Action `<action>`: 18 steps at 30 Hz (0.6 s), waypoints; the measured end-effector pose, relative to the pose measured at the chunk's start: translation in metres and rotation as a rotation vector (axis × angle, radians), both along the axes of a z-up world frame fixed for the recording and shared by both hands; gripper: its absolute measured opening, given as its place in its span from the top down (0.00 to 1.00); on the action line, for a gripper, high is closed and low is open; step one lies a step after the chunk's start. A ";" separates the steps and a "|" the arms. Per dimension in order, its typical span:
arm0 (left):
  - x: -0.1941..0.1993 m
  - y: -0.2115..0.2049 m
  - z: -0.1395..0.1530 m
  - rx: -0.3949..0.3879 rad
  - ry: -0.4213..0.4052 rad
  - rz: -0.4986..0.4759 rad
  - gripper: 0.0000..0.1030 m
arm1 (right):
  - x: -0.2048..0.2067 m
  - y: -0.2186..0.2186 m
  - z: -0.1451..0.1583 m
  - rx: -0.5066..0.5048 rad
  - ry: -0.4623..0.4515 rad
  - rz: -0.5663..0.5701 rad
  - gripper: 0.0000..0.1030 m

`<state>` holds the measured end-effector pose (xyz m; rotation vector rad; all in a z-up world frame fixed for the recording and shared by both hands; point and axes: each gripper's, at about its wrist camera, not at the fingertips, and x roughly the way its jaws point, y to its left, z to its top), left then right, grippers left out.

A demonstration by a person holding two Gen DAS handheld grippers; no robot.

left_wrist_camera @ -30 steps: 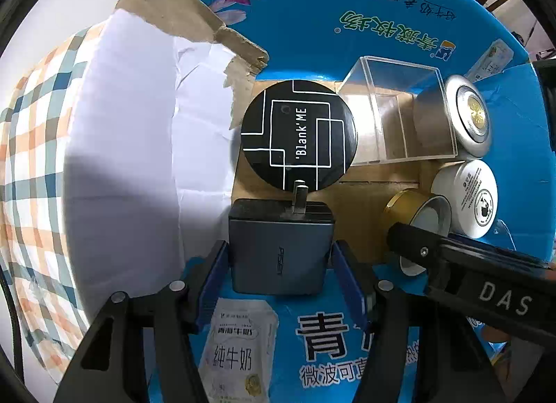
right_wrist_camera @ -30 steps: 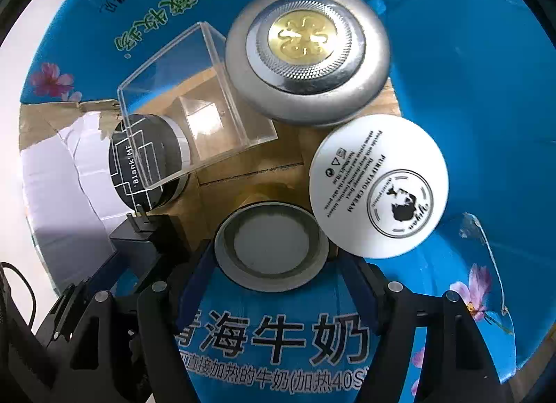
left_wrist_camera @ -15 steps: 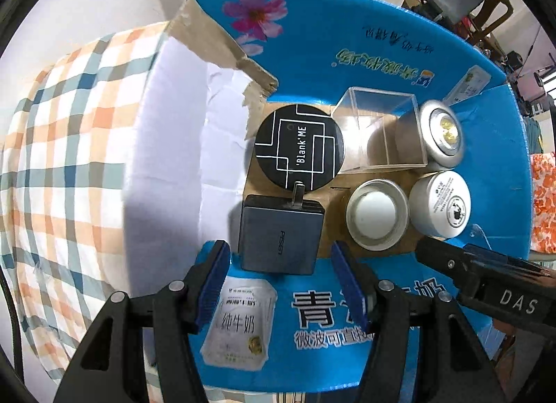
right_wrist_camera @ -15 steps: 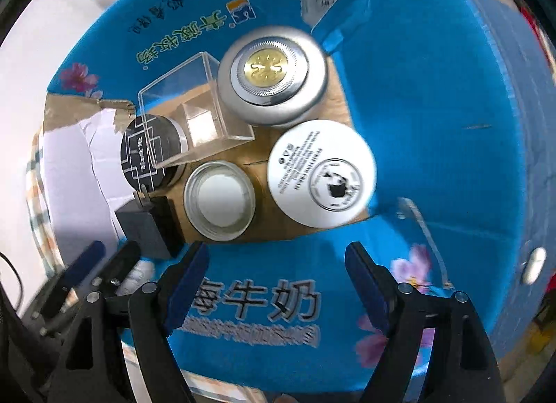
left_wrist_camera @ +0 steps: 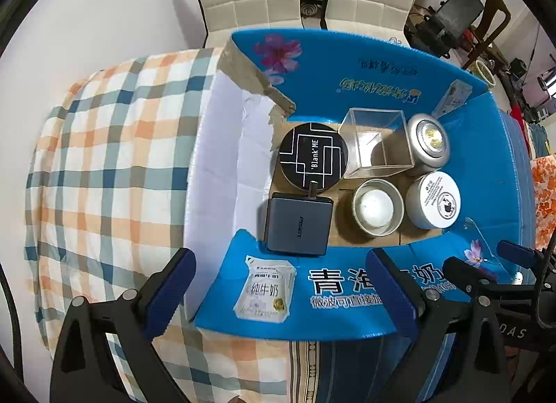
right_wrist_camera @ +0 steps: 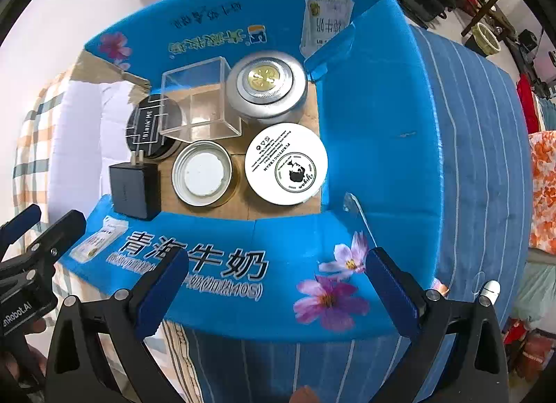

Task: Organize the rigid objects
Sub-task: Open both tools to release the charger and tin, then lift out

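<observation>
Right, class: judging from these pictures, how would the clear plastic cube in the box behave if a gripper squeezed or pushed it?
The clear cube looks thin-walled and hollow, so probably light and stiff, yet apt to crack under a hard squeeze. Its glossy faces look slippery. Flat-sided, it should slide, not roll, though the black tin close beside it may block it.

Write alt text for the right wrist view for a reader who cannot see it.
An open blue cardboard box holds six items: a black round tin, clear cube, silver tin, grey charger, open metal lid and white cream jar. The open right gripper hovers empty in front.
</observation>
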<state>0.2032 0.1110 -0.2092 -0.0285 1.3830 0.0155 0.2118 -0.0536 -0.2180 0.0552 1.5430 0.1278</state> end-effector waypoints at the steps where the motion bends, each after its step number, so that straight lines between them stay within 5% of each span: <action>1: -0.002 0.001 0.005 0.000 -0.007 0.000 0.02 | -0.004 -0.004 0.004 0.006 -0.007 0.003 0.00; 18: -0.049 -0.015 0.120 0.011 -0.211 0.003 0.02 | -0.049 -0.019 0.109 0.082 -0.229 0.023 0.00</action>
